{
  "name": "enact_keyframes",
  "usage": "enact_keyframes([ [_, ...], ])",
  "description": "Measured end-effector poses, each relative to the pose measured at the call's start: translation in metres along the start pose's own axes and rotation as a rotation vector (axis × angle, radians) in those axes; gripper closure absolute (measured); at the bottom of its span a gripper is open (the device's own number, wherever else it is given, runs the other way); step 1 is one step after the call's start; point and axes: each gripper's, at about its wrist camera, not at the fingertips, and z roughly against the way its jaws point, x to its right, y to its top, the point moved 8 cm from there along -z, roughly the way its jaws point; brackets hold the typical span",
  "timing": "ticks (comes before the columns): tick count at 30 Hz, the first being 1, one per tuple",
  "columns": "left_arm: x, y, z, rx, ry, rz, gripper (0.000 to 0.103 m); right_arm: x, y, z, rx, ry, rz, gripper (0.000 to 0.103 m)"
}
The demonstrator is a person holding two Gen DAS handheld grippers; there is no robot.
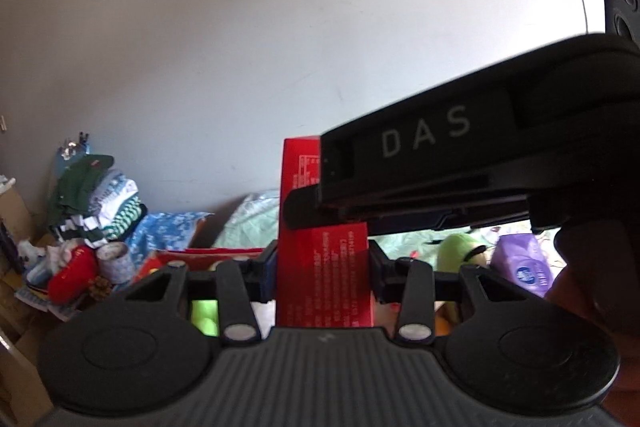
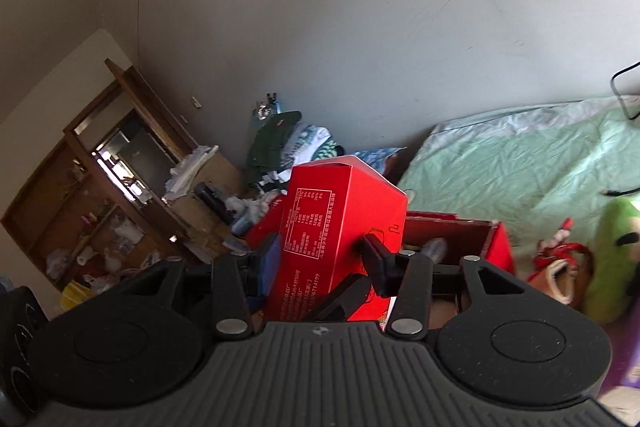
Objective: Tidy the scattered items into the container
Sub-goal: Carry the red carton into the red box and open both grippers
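Observation:
A tall red carton [image 1: 324, 267] with white print stands upright between the fingers of my left gripper [image 1: 322, 269], which is shut on it. My right gripper [image 2: 320, 259] is also shut on the same red carton [image 2: 340, 219], higher up; its black body marked DAS [image 1: 460, 155] crosses the left wrist view from the right. Below and behind the carton is a red open box [image 2: 496, 243], the container, on the green bedsheet. A green plush toy [image 1: 460, 251] and a purple tissue pack [image 1: 524, 263] lie on the bed to the right.
A pile of folded clothes [image 1: 100, 199], a red pouch [image 1: 72, 275] and a tape roll [image 1: 116, 259] lie at the left by the wall. A wooden cabinet [image 2: 100, 195] stands far left. A small red-and-tan toy [image 2: 560, 267] lies beside the green plush [image 2: 616, 259].

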Motion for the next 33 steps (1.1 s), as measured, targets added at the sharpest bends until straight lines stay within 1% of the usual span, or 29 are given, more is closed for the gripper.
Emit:
enact_keyframes([
  [3,-0.042,0.001,0.001,-0.007,0.046,-0.008,0.06,-0.02,0.001,-0.037,-0.021,0.087,-0.094,0.054],
  [5,-0.076,-0.002,0.002,-0.01,0.068,-0.008,0.06,-0.034,0.001,-0.061,-0.033,0.116,-0.131,0.055],
  [6,-0.09,-0.002,-0.001,-0.009,0.069,-0.01,0.06,-0.039,0.001,-0.073,-0.037,0.111,-0.137,0.055],
  [8,-0.115,-0.005,-0.009,-0.017,0.064,-0.012,0.06,-0.051,-0.001,-0.094,-0.04,0.073,-0.134,0.054],
  [12,-0.159,-0.014,-0.027,-0.066,-0.029,0.03,0.06,-0.059,-0.01,-0.129,-0.05,-0.028,-0.129,0.053],
  [14,-0.174,-0.025,-0.045,-0.118,-0.092,0.063,0.06,-0.056,-0.013,-0.143,-0.065,-0.085,-0.142,0.053],
  [16,-0.189,-0.035,-0.063,-0.169,-0.154,0.096,0.058,-0.052,-0.016,-0.151,-0.069,-0.11,-0.149,0.052],
  [17,-0.194,-0.037,-0.069,-0.189,-0.176,0.114,0.058,-0.05,-0.017,-0.155,-0.071,-0.122,-0.15,0.052],
  [18,-0.198,-0.04,-0.077,-0.205,-0.179,0.119,0.058,-0.048,-0.019,-0.159,-0.072,-0.135,-0.148,0.051],
  [19,-0.202,-0.042,-0.082,-0.211,-0.165,0.115,0.058,-0.046,-0.02,-0.161,-0.071,-0.153,-0.146,0.049],
  [20,-0.203,-0.044,-0.085,-0.209,-0.147,0.103,0.057,-0.041,-0.023,-0.164,-0.071,-0.176,-0.144,0.048],
  [22,-0.209,-0.044,-0.093,-0.195,-0.148,0.092,0.055,-0.035,-0.027,-0.166,-0.069,-0.198,-0.153,0.047],
  [23,-0.206,-0.043,-0.091,-0.184,-0.147,0.082,0.054,-0.032,-0.029,-0.167,-0.071,-0.201,-0.168,0.044],
  [26,-0.206,-0.047,-0.108,-0.166,-0.115,0.027,0.043,-0.029,-0.033,-0.174,-0.081,-0.197,-0.185,0.042],
  [27,-0.206,-0.054,-0.118,-0.197,-0.13,0.034,0.039,-0.03,-0.034,-0.176,-0.088,-0.199,-0.177,0.043],
  [28,-0.205,-0.062,-0.128,-0.227,-0.145,0.04,0.036,-0.031,-0.034,-0.177,-0.089,-0.207,-0.159,0.043],
  [29,-0.206,-0.067,-0.134,-0.246,-0.166,0.064,0.036,-0.033,-0.034,-0.177,-0.086,-0.212,-0.138,0.043],
  [31,-0.208,-0.07,-0.134,-0.238,-0.186,0.096,0.037,-0.035,-0.034,-0.178,-0.08,-0.221,-0.101,0.044],
  [33,-0.211,-0.069,-0.13,-0.228,-0.205,0.106,0.037,-0.036,-0.032,-0.176,-0.067,-0.203,-0.115,0.043],
])
